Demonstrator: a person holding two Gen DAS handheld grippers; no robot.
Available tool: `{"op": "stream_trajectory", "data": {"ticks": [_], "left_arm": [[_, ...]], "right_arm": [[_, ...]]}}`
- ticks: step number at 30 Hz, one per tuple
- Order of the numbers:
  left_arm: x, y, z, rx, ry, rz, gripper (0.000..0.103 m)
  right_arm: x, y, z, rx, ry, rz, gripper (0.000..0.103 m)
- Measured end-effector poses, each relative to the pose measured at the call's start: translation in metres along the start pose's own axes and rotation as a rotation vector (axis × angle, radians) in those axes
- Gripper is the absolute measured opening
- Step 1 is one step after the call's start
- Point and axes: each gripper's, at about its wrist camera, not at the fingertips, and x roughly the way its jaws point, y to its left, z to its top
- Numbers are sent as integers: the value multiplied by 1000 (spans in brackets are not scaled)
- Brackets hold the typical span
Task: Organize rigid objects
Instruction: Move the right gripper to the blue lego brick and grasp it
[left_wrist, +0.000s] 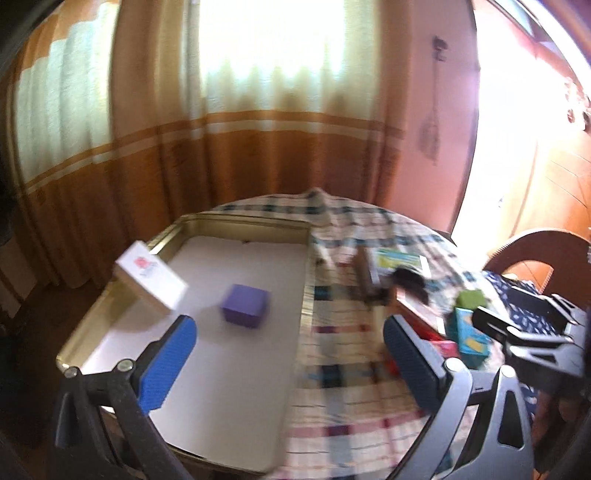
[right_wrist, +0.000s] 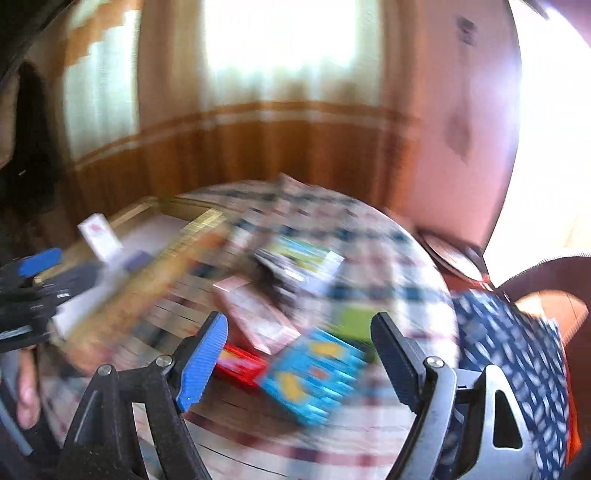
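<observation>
Left gripper (left_wrist: 290, 345): jaws wide apart, nothing between the blue pads; it hangs over the near edge of the tray, one finger above the white floor, the other above the cloth just right of the tray.
Right gripper (right_wrist: 299, 345): jaws apart and gripping nothing; it sits to the right of the tray, above the loose boxes. Its view is badly smeared.
Blue box (right_wrist: 314, 376): lies on the cloth well right of the tray, between the right gripper's fingers in that view, untouched as far as can be seen.
Red box (right_wrist: 240, 363): flat on the cloth, just on the tray side of the blue box.
Pink box (right_wrist: 255, 314): beyond the red box, nearer the tray than the green box (right_wrist: 354, 319); edges blurred.
Tray (left_wrist: 303, 288): gold-rimmed and shallow with a white floor, on the left part of the checked tablecloth (left_wrist: 354, 413).
Purple box (left_wrist: 245, 305): inside the tray, on its floor, toward the middle.
White box (left_wrist: 151, 282): at the tray's left rim, tilted; whether it rests on the rim cannot be told.
Curtain (left_wrist: 221, 162): orange and cream, behind the tray's far side.
</observation>
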Motion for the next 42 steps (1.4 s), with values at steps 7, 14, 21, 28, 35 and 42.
{"op": "stream_trajectory", "data": {"ticks": [7, 14, 21, 28, 35, 42], "left_arm": [[7, -34, -12, 58, -5, -43, 103], [24, -41, -20, 60, 32, -54, 103], [40, -12, -21, -40, 109, -42, 103], [48, 19, -24, -143, 136, -40, 103], [41, 1, -24, -82, 105, -19, 103], [34, -33, -24, 43, 89, -31, 103]], "right_arm": [[19, -14, -12, 68, 54, 16, 82], [33, -7, -14, 80, 65, -1, 82], [34, -3, -17, 53, 79, 33, 81], [30, -6, -18, 65, 59, 49, 69], [29, 6, -17, -14, 73, 31, 63], [27, 5, -20, -1, 103, 61, 62]]}}
